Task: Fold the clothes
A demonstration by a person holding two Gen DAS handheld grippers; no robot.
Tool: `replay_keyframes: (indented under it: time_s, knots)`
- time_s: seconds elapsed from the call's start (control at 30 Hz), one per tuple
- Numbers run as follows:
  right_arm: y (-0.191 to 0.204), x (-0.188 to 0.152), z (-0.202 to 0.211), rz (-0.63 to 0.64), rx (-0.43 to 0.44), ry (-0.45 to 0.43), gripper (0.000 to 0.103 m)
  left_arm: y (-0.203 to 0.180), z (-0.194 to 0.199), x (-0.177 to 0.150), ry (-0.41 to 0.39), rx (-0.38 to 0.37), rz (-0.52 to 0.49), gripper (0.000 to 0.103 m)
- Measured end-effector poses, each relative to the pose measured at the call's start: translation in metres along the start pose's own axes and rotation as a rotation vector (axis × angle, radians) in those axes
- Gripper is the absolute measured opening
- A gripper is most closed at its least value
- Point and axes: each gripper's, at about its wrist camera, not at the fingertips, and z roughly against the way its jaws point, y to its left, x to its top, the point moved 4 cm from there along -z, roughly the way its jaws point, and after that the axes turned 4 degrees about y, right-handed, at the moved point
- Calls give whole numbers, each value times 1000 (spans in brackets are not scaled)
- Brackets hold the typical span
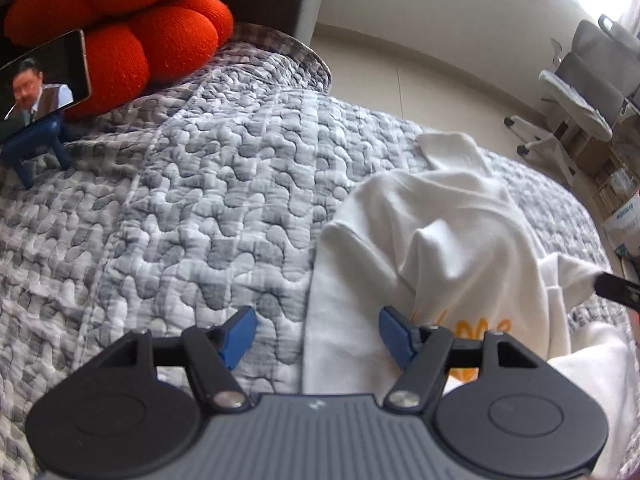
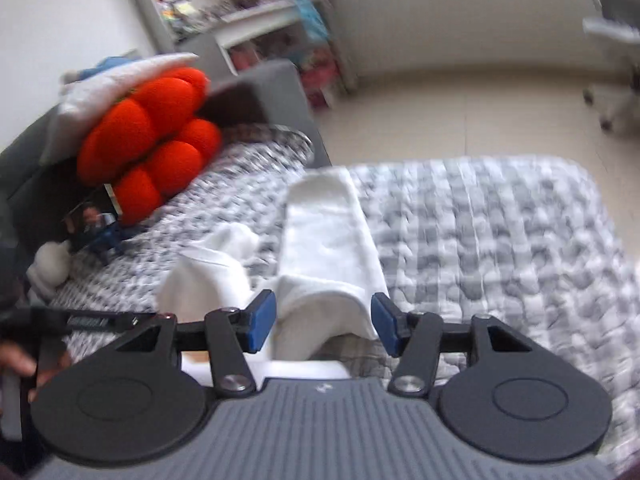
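Observation:
A white garment with an orange print lies crumpled on the grey quilted bedspread. My left gripper hovers over the garment's left edge. Its blue pads are wide apart and touch nothing. In the blurred right wrist view the white garment shows a long folded strip running away from me. My right gripper is open around the near end of that strip, with gaps between the pads and the cloth. A hand holds the other tool at the left edge.
An orange knobbly cushion and a phone on a blue stand sit at the head of the bed. A grey office chair stands on the pale floor beyond. A cluttered shelf lines the wall.

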Motion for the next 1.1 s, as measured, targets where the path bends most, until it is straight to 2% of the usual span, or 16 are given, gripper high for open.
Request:
replay_keyframes:
  time_s: [0.03, 0.1, 0.17, 0.2, 0.27, 0.37, 0.43, 0.5, 0.6, 0.63, 0.87, 0.93, 0.97, 1.0, 1.07, 1.1]
  knots:
    - [-2, 2, -9, 0, -14, 18, 48, -3, -1, -1, -2, 7, -19, 69]
    - [4, 3, -21, 39, -72, 29, 26, -8, -2, -4, -6, 20, -58, 69]
    - [11, 7, -24, 78, -122, -2, 13, -11, -2, -6, -13, 28, -84, 69]
    - [16, 10, -21, 88, -133, -35, 11, -11, -1, -6, -14, 23, -84, 69]
    - [28, 19, -1, 131, -209, -165, 9, -11, 1, -6, -17, 13, -82, 69]
    - [42, 29, 54, 187, -452, -478, 8, -11, 4, -6, -20, -3, -81, 68]
    - [34, 35, 81, 124, -518, -605, 8, -14, 5, -8, -20, -18, -96, 68]
    - [17, 36, 80, 71, -550, -596, 8, -18, 5, -10, -19, -27, -119, 68]
    - [2, 28, 58, 50, -679, -517, 8, -28, 3, -13, -15, -33, -166, 68]
    - [-2, 26, 58, 33, -691, -499, 8, -31, 2, -15, -13, -35, -181, 68]
    - [-9, 13, 52, 12, -680, -423, 9, -34, -3, -17, -16, 1, -203, 67]
    - [-12, 12, 49, -1, -661, -411, 9, -34, -4, -17, -19, 9, -204, 59]
    - [-14, 13, 49, -9, -651, -405, 9, -33, -4, -17, -20, 13, -204, 49]
    - [-15, 14, 49, -18, -641, -402, 10, -33, -4, -17, -22, 17, -205, 32]
    - [-19, 15, 50, -38, -619, -398, 10, -33, -5, -17, -25, 26, -206, 10]
    - [-19, 15, 51, -44, -611, -398, 10, -31, -3, -15, -30, 15, -196, 5]
